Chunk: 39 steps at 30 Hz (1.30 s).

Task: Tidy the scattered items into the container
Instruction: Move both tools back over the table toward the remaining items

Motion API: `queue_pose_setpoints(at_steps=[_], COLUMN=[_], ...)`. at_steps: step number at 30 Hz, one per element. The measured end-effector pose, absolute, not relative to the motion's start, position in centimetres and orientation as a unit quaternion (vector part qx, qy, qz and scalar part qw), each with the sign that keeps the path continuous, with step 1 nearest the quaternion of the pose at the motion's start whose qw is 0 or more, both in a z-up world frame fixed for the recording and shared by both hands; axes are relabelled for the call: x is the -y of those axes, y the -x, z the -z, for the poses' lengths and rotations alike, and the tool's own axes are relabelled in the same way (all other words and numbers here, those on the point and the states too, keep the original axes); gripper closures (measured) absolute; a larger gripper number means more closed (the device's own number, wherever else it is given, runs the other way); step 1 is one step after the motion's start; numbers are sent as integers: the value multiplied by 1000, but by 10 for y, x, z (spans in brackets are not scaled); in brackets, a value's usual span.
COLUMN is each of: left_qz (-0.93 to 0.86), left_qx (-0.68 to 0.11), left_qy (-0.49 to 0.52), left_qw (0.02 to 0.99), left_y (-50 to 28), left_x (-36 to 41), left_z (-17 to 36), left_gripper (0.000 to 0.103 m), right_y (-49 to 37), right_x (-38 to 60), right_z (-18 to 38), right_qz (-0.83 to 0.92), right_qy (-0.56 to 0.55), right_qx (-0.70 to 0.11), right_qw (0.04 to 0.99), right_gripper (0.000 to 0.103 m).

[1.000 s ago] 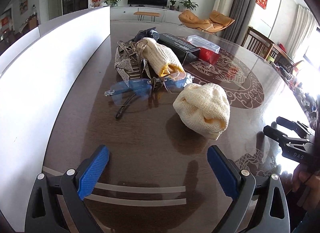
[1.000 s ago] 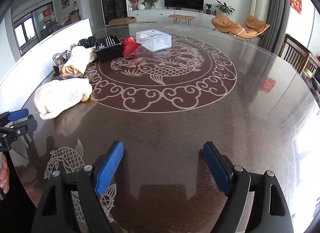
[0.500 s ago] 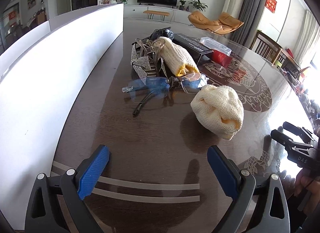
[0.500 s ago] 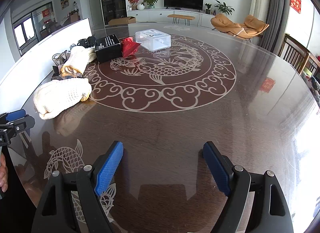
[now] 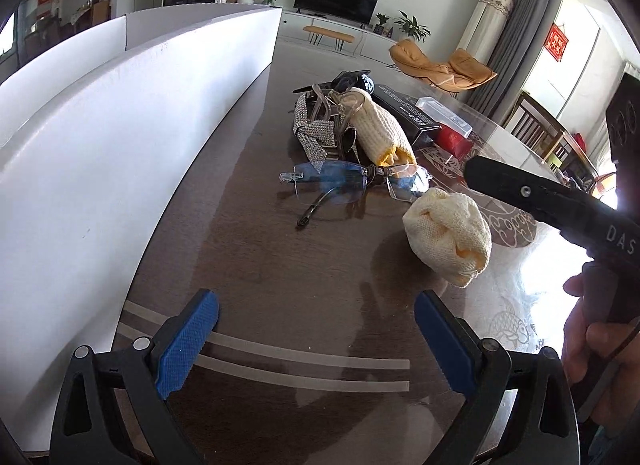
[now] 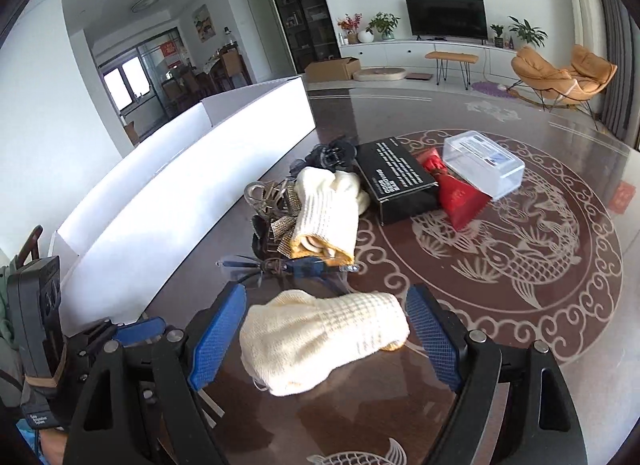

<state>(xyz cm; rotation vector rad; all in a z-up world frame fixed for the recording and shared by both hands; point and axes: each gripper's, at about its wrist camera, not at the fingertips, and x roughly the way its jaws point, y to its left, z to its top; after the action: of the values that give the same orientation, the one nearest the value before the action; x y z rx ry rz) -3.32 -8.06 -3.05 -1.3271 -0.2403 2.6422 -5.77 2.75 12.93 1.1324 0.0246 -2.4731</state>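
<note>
A cream knitted glove (image 6: 320, 339) lies bunched on the dark table, and my right gripper (image 6: 325, 317) straddles it. Its blue pads (image 6: 218, 339) stand open on either side without pressing on it. In the left wrist view the same glove (image 5: 448, 237) lies beside the right tool's black body (image 5: 532, 193). My left gripper (image 5: 314, 345) is open over bare table with nothing between its fingers. The white container (image 5: 120, 145) runs along the left; its wall (image 6: 192, 173) also shows in the right wrist view.
Beyond the glove lie blue-lensed glasses (image 6: 296, 265), a second rolled glove (image 6: 326, 217), sparkly straps (image 5: 314, 133), a black hair clip (image 6: 332, 153), a black box (image 6: 394, 177), a red pouch (image 6: 456, 193) and a clear plastic box (image 6: 484, 163). A hand (image 5: 588, 329) holds the right tool.
My right gripper has swung left and forward across the table and now stands around the cream glove. The left gripper has drifted slightly; its jaws stay open.
</note>
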Motion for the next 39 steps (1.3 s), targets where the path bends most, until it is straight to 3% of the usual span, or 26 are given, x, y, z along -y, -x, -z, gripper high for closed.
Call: queue_pose_setpoints(at_steps=[4,8,19,39], left_qz=[-887,-886,-889,-888], left_qx=[88,101,49,48], left_qy=[444,444,447,448], left_qw=[89,90,85,92], left_y=[34,35,39,39], left_x=[85,88,66,67], left_z=[30,30,33,33], left_gripper=[3,3,3,3], right_y=[54,26,-63,-82], right_x=[-11,-58,-150,-152], right_z=[-108,-113,-123,-94], right_qz=[866,884,907,892], right_qy=[-442,-423,-412,-445], right_qx=[-120,-171,-41,-21], right_qw=[200,100,85,82], right_gripper=[20,20,20,20])
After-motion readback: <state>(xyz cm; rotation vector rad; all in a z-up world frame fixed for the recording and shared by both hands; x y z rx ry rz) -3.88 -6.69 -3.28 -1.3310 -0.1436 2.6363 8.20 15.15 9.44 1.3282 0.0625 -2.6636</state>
